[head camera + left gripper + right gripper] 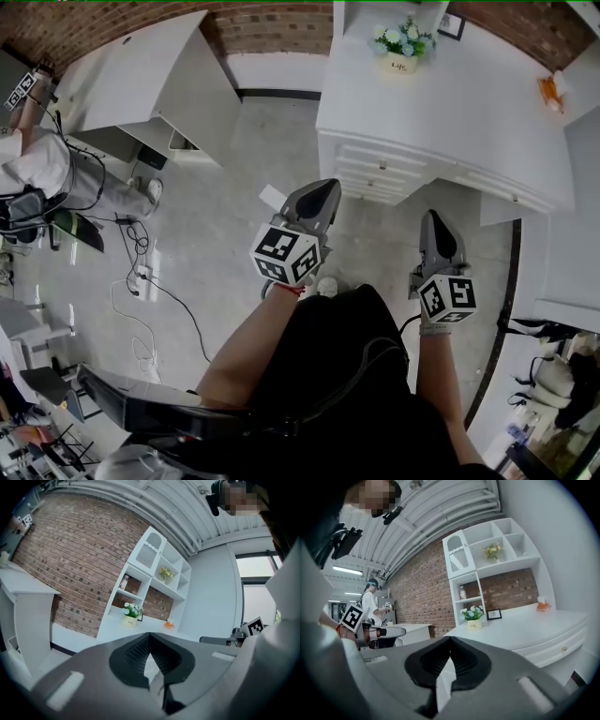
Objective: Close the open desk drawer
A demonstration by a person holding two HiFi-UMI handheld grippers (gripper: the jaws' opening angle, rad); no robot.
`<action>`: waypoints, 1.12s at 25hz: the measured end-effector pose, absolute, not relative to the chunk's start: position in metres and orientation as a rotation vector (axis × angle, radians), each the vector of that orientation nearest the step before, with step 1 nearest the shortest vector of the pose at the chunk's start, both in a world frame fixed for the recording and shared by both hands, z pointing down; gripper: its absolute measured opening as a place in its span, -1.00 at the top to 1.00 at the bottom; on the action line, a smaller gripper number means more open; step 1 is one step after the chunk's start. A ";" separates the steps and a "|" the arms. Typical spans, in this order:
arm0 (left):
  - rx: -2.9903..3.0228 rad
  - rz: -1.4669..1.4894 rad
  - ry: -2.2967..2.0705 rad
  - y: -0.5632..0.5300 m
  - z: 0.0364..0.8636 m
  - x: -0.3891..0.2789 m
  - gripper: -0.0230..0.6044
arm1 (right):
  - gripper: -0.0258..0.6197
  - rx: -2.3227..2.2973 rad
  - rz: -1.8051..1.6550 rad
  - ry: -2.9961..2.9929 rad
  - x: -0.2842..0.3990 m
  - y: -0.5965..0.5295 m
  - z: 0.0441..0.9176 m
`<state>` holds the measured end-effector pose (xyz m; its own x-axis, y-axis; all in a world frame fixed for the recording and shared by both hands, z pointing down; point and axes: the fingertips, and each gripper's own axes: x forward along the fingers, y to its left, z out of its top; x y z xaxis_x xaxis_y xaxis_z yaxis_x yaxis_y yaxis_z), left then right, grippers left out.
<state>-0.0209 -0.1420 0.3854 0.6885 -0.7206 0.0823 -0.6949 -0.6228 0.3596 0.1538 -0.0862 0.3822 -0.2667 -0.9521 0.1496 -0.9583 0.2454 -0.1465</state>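
A white desk point(469, 103) stands ahead of me at the upper right of the head view. Its stacked drawers point(375, 173) face me in a stepped front; which one is open I cannot tell. My left gripper point(322, 190) hangs above the floor just short of those drawers, shut and empty. Further right, my right gripper point(435, 223) is also shut on nothing, in front of the desk's knee gap. In the right gripper view the desk point(534, 627) and a knobbed drawer point(564, 648) lie beyond the closed jaw tips point(450, 639). The left gripper's point(149, 634) tips meet too.
A flower pot point(401, 42), a picture frame point(453, 25) and an orange object point(551, 89) sit on the desk. A second white desk point(141, 75) stands at the upper left. A person point(42, 173) is at the left, with cables point(141, 281) on the floor.
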 end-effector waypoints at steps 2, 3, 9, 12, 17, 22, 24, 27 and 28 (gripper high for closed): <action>2.540 -0.106 -1.119 -0.142 0.382 -0.021 0.92 | 0.92 1.882 0.316 -2.466 0.154 -0.088 0.380; 2.540 -0.109 -1.126 -0.142 0.381 -0.022 0.92 | 0.92 1.875 0.310 -2.472 0.153 -0.088 0.380; 2.540 -0.128 -1.163 -0.141 0.368 -0.024 0.92 | 0.92 1.814 0.264 -2.506 0.147 -0.088 0.370; 2.541 -0.138 -1.186 -0.137 0.360 -0.025 0.92 | 0.92 1.788 0.238 -2.524 0.146 -0.085 0.362; 2.552 -0.141 -1.218 -0.122 0.352 -0.017 0.92 | 0.92 1.770 0.222 -2.534 0.157 -0.072 0.354; 2.555 -0.157 -1.235 -0.106 0.342 -0.012 0.92 | 0.92 1.771 0.200 -2.532 0.168 -0.056 0.344; 2.557 -0.160 -1.240 -0.099 0.338 -0.014 0.92 | 0.92 1.768 0.197 -2.535 0.168 -0.048 0.341; 2.555 -0.168 -1.248 -0.090 0.332 -0.014 0.92 | 0.92 1.761 0.198 -2.538 0.169 -0.038 0.336; 2.552 -0.170 -1.251 -0.086 0.331 -0.014 0.92 | 0.92 1.757 0.198 -2.541 0.169 -0.034 0.335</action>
